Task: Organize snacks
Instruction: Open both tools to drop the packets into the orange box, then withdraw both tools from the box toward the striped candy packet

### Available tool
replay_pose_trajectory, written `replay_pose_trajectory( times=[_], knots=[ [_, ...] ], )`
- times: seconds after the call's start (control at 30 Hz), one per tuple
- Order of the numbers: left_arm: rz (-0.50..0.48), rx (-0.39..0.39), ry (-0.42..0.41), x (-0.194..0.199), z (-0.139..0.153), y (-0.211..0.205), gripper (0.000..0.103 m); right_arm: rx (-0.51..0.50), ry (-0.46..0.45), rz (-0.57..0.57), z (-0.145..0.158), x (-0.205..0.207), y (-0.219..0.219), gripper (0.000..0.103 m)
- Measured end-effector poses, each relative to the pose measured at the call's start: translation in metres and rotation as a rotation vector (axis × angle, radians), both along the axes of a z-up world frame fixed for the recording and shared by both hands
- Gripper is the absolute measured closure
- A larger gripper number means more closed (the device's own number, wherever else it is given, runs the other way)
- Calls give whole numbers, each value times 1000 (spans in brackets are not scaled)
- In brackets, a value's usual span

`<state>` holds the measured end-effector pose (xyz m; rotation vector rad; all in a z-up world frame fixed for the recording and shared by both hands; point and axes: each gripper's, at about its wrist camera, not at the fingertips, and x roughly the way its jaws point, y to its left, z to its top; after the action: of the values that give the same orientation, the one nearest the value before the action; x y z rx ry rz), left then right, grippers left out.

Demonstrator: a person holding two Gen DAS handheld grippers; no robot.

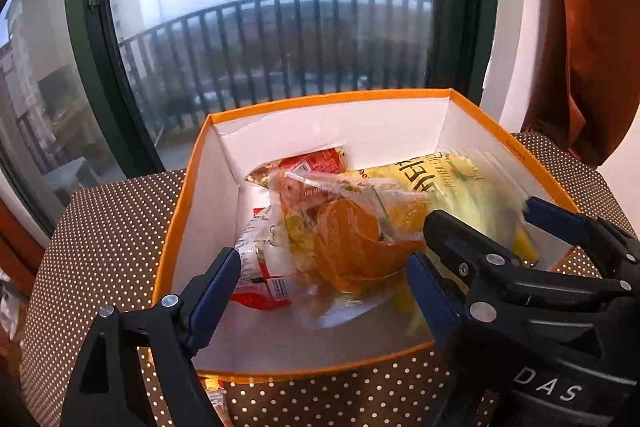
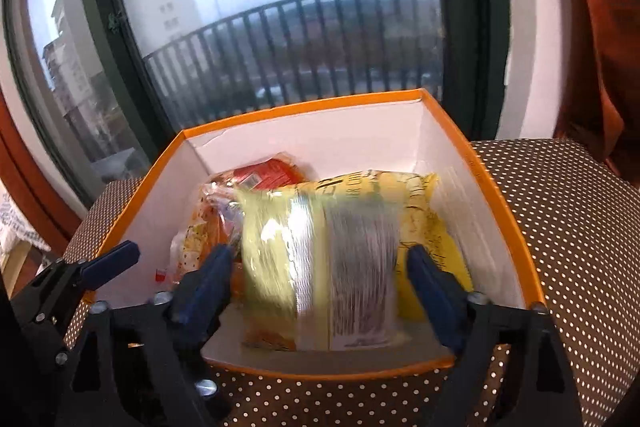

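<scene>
Window and balcony railing behind; polka-dot table point(image 1: 120, 227) carries orange box point(image 1: 320, 98). Contents: yellow packet point(image 2: 320, 259), orange-filled clear pouch point(image 1: 348, 239), red packets. Left claw point(image 1: 320, 283) and right claw point(image 2: 320, 287) spread, pinching nothing. Packing apparently nearly complete.

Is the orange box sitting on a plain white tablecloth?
No, the orange box rests on a brown cloth with white polka dots.

I count one orange-rimmed cardboard box with white walls point(image 1: 182, 195). Inside it I make out two yellow crinkly snack bags point(image 2: 320, 259), two red wrappers point(image 1: 264, 287), and one clear packet of orange rounds point(image 1: 344, 239).
</scene>
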<state>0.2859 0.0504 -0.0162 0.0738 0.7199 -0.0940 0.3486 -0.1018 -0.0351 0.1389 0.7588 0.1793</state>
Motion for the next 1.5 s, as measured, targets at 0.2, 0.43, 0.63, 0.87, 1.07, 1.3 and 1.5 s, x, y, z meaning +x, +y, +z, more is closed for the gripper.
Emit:
replay_pose_trajectory(
  times=[0.2, 0.43, 0.63, 0.87, 1.07, 1.3, 1.5],
  knots=[
    [-7, -7, -39, -15, 12, 5, 14, 28, -17, -22, 6, -15, -4, 4],
    [-24, -25, -117, -48, 31, 7, 10, -15, -113, -29, 29, -48, 1, 4],
    [-12, -24, -194, -80, 46, 5, 5, -54, -194, -7, 48, -80, 6, 4],
    [-8, -37, -234, -115, 49, 6, 2, -62, -248, 25, 57, -113, 12, 3],
    [-28, -33, -227, -134, 40, 2, 1, -65, -245, 28, 53, -136, 11, 0],
    [-39, -31, -220, -150, 26, 3, 1, -105, -265, 23, 46, -161, 18, 0],
    [-38, -42, -198, -159, 13, 7, 1, -94, -253, 47, 35, -167, 23, 0]
  ],
)
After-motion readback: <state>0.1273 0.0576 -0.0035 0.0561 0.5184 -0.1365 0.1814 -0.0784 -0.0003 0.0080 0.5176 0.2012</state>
